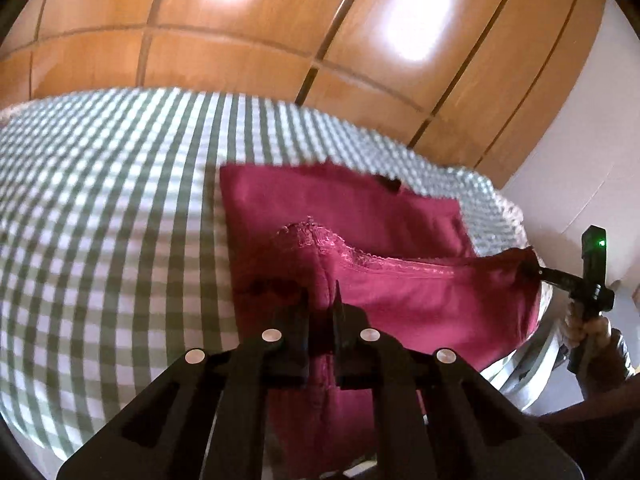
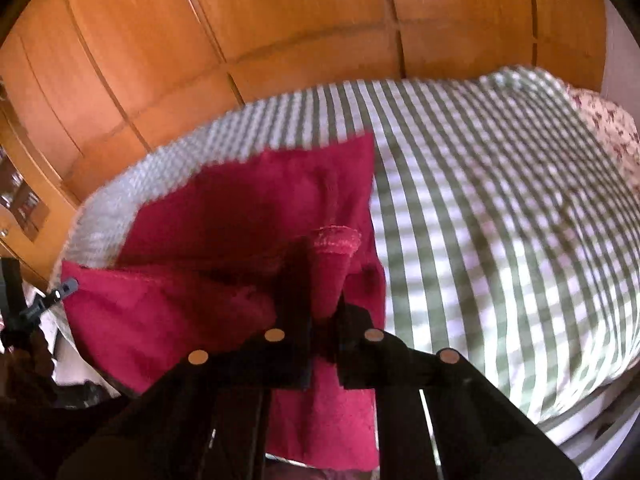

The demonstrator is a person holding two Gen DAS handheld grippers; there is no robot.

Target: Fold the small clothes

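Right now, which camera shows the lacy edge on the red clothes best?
The left wrist view: the lace trim runs sharp across the red garment. The right wrist view shows only a blurry stitched hem.

Matt red cloth garment w/ lace trim, gingham cloth bedcover, glossy wood wardrobe.

Both views are bright w/ warm daylight tone. Two blown-out glare patches sit on the glossy wooden wardrobe doors in left wrist view – smaller ones at top of right wrist view. Motion blur smears the checked bedcover and red garment edges – right view softer. Fisheye bends straight lines; dark vignette at corners. Gripper fingers silhouetted, nearly black.
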